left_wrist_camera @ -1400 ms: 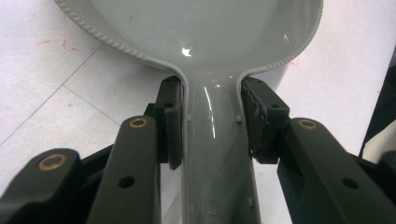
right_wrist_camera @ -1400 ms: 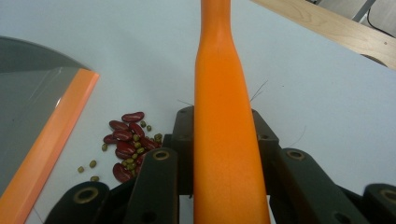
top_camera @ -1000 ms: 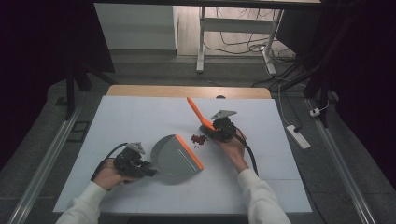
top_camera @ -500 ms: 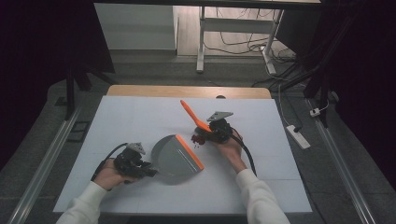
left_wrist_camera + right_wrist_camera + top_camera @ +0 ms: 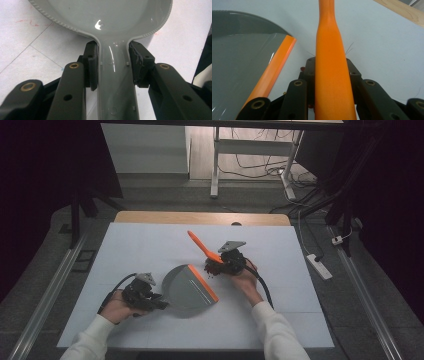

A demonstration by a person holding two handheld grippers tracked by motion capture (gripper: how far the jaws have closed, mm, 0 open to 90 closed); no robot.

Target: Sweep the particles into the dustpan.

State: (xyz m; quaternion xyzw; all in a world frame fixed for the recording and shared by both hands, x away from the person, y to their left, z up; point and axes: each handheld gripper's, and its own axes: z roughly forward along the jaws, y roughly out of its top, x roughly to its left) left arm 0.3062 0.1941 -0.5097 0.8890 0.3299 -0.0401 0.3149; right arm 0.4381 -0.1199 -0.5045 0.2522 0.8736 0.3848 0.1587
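- Left gripper [image 5: 162, 303] sits low on the white table [image 5: 150, 250], and its jaws are clamped on the grey dustpan [image 5: 187, 290] by the handle.
- The left gripper view confirms it: both black pads [image 5: 91, 65] press flat against either side of the narrow grey handle [image 5: 116, 82], jaws nearly closed with just the handle's width between them.
- Ahead of those jaws the pan widens out; the ribbed rim shows up close here, which the high view is too far away to show.
- Right gripper [image 5: 216, 265] is near the table's middle, closed on the orange brush handle [image 5: 200, 245], which slants up and away from it.
- The right gripper view [image 5: 329, 82] has that orange handle [image 5: 329, 62] running straight up between the jaws, gripped snugly on both sides.
- Off to that gripper's left, the dustpan's orange lip [image 5: 274, 67] lies close by, with the grey pan floor beyond it.
- The high view adds what the gripper cameras miss: dark reddish bits [image 5: 214, 268] clustered under the right gripper, just beside the lip's far corner.
- A few thin bristle hairs poke out beside the brush handle in the right gripper view.
- Each hand [image 5: 117, 307] wraps its gripper, white sleeves [image 5: 275, 335] coming in from the near edge.
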